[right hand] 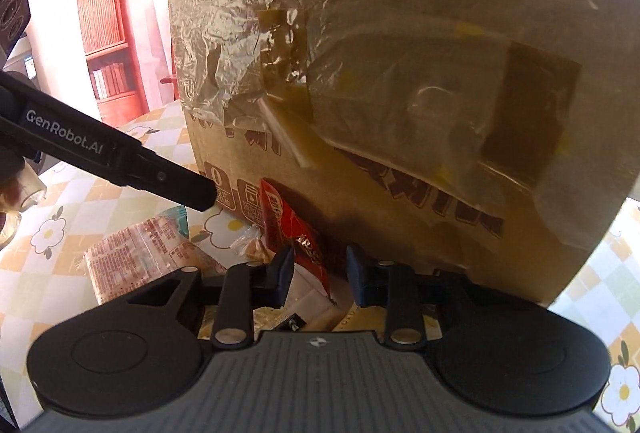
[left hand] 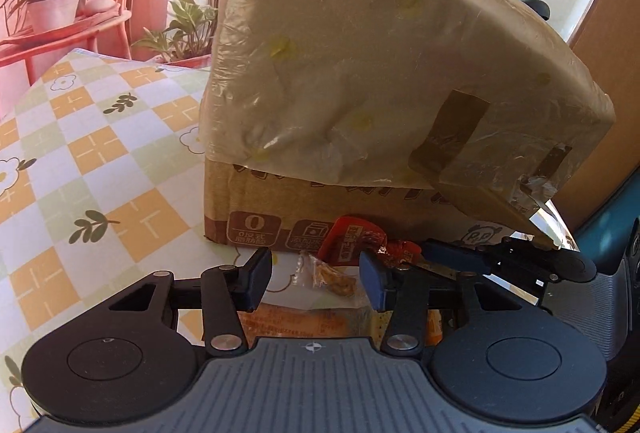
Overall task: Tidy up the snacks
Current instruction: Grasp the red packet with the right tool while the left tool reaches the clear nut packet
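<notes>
Ahead of the left gripper (left hand: 316,273) a clear-wrapped snack (left hand: 328,277) lies on the table (left hand: 100,153); beyond it a red packet (left hand: 352,239) leans against the cardboard box (left hand: 360,81); the right gripper (left hand: 416,259) is to its right.

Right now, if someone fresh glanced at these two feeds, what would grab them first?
The big cardboard box, wrapped in crinkled plastic and tape, fills both views on the checked flowered tablecloth. A red snack packet leans against its base, between the right gripper fingers, untouched. A small clear packet lies between the left gripper fingers.
</notes>
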